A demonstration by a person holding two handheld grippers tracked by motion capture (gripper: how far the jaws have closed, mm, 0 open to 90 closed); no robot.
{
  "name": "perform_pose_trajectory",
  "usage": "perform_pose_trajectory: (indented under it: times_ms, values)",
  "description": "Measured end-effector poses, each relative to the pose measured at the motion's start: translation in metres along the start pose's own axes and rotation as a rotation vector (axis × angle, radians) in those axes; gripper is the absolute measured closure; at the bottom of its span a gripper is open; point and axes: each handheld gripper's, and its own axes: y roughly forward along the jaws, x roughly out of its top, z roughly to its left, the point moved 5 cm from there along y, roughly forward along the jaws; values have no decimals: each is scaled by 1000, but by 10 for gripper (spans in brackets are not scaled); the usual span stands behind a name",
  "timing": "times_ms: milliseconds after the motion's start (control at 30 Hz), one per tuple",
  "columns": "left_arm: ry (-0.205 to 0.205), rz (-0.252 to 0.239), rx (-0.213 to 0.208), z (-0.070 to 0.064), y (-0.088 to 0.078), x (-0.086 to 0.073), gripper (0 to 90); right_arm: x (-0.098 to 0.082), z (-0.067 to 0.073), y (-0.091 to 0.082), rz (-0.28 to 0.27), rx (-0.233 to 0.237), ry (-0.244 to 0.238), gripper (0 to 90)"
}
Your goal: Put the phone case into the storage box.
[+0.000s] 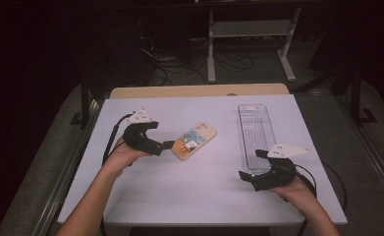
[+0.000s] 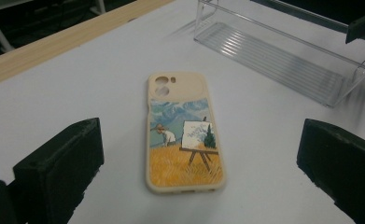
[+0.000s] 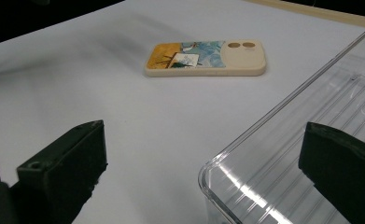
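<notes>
The left gripper (image 1: 167, 145) is held low over the white table (image 1: 179, 196), its 2 jaws spread wide apart with nothing between them. Just ahead of its jaw tips lies the phone case (image 1: 194, 140), flat on the table with its painted side up; in the left gripper view the phone case (image 2: 182, 133) sits centred between the jaws, its nearer short end just beyond them, the camera cut-out at the far end.

The right gripper (image 1: 251, 164) also has its 2 jaws wide apart, clamped on nothing. It sits at the near end of the clear tray (image 1: 256, 130), with 1 jaw over the tray's end and the other outside it over the table. In the right gripper view the tray's rounded corner (image 3: 217, 172) lies between the jaws, and the phone case (image 3: 206, 58) is well ahead, to the left of the tray.
</notes>
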Motion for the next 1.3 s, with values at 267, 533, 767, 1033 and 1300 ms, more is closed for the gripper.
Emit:
perform_pose_trajectory:
  times_ms: [267,533,767,1033,1300]
  values:
    - [-4,-17,2,0,8,12,2,0,0,0,-1,0,-1,7]
    - [14,-10,-3,-1,21,24,2,0,0,0,0,0,-1,7]
    - [5,-2,-3,-1,32,33,2,0,0,0,1,1,-2,7]
    - [9,9,-5,0,46,41,2,0,-1,0,-1,0,-2,7]
    - [13,17,-1,3,56,47,2,0,-1,0,-2,1,-2,7]
